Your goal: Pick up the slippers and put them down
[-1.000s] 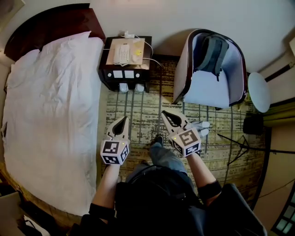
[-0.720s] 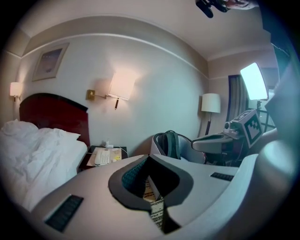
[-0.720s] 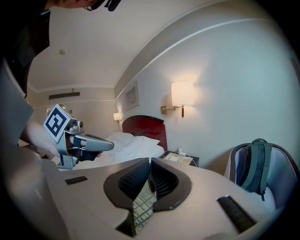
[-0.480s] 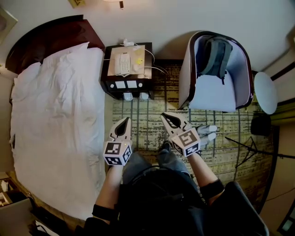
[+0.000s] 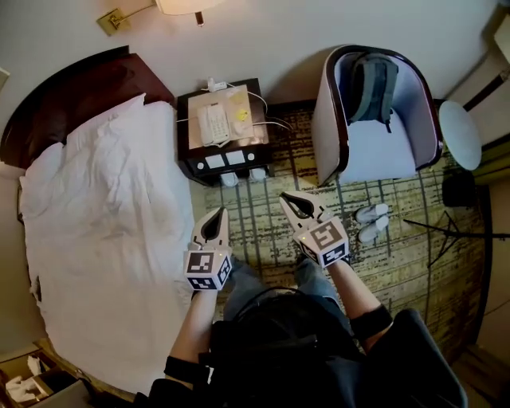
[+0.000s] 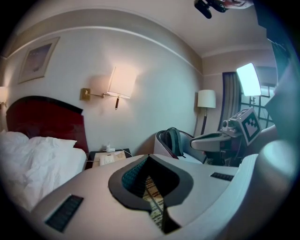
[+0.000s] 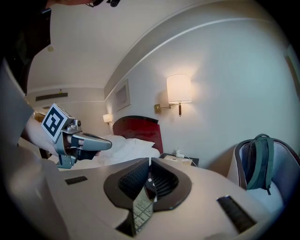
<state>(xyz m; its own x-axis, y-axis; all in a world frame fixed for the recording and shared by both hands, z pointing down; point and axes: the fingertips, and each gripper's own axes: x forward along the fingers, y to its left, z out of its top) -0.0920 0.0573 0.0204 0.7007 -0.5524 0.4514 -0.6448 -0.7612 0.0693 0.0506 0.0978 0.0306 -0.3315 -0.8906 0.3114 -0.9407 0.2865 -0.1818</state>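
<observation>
A pair of white slippers (image 5: 372,222) lies on the patterned carpet in front of the armchair (image 5: 331,119), to the right of my right gripper. A second white pair (image 5: 243,176) sits at the foot of the nightstand (image 5: 198,159), ahead of both grippers. My left gripper (image 5: 221,212) is shut and empty, held over the carpet beside the bed. My right gripper (image 5: 286,198) is shut too, with nothing between its jaws. The left gripper view shows its closed tips (image 6: 149,156) with the right gripper (image 6: 220,138) alongside. The right gripper view shows its closed tips (image 7: 149,161) and the left gripper (image 7: 89,140).
The white bed (image 5: 96,239) fills the left side. A phone and papers lie on the nightstand. A grey-green backpack (image 5: 373,84) rests in the armchair. A round white table (image 5: 460,135) and a black tripod (image 5: 446,233) stand at the right. A wall lamp (image 5: 179,6) glows above.
Both grippers and the person have moved forward over the carpet toward the nightstand and wall. The slippers by the armchair now lie further to the right of the right gripper.
</observation>
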